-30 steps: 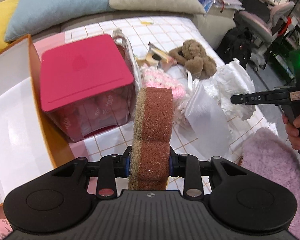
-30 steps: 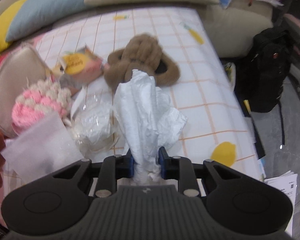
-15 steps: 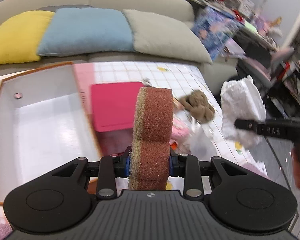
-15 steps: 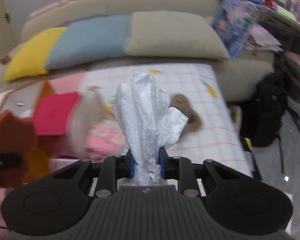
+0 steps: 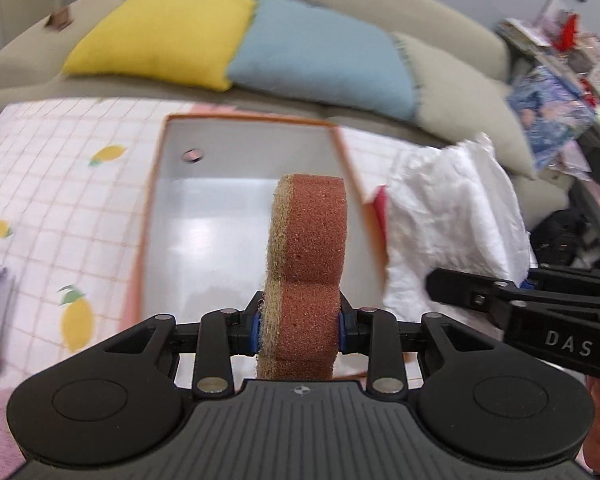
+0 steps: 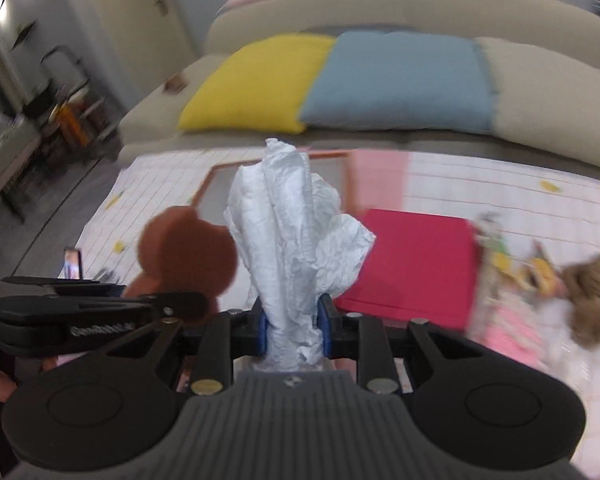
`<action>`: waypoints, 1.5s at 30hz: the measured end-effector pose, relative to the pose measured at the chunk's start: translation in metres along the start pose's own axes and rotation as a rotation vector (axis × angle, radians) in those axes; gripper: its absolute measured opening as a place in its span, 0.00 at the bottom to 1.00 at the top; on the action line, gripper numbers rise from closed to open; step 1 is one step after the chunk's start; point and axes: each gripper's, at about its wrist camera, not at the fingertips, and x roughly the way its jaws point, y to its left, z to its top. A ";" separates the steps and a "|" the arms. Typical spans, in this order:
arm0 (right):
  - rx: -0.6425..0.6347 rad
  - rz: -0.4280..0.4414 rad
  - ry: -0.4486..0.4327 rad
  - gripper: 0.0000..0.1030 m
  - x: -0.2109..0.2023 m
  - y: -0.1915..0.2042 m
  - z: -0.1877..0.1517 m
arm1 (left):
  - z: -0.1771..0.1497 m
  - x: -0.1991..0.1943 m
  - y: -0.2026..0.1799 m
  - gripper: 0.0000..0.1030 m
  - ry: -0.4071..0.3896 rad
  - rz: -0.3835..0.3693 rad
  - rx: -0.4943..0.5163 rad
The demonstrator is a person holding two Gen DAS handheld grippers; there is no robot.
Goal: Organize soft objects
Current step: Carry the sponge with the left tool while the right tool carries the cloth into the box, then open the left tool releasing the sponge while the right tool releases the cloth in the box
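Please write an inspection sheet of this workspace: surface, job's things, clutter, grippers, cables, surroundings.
Surface: checked cloth with lemon print.
Job's things: brown sponge and crumpled white cloth, both carried; orange-rimmed box, white inside, nothing in the visible part; brown plush toy and pink knitted piece lying on the cloth.
Clutter: red-lidded container; phone at the edge.
Grippers: left gripper shut on the sponge; right gripper shut on the white cloth.
Cables: nothing seen.
Surroundings: sofa with yellow cushion, blue cushion and beige cushion.
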 end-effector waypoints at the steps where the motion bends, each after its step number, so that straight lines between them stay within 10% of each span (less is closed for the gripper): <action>1: -0.004 0.009 0.027 0.23 0.013 0.004 0.005 | 0.004 0.006 0.007 0.36 0.017 0.016 -0.009; 11: -0.066 -0.029 0.294 0.23 0.125 0.022 0.025 | 0.013 0.057 0.052 0.36 0.194 0.076 -0.066; 24: -0.148 -0.065 0.456 0.25 0.163 0.022 0.004 | 0.009 0.089 0.054 0.38 0.330 0.124 0.028; 35: -0.191 -0.084 0.484 0.29 0.170 0.028 0.002 | 0.014 0.075 0.065 0.63 0.320 0.060 -0.001; 45: -0.134 -0.068 0.507 0.29 0.184 0.037 0.002 | 0.019 0.043 0.077 0.55 0.193 0.040 -0.073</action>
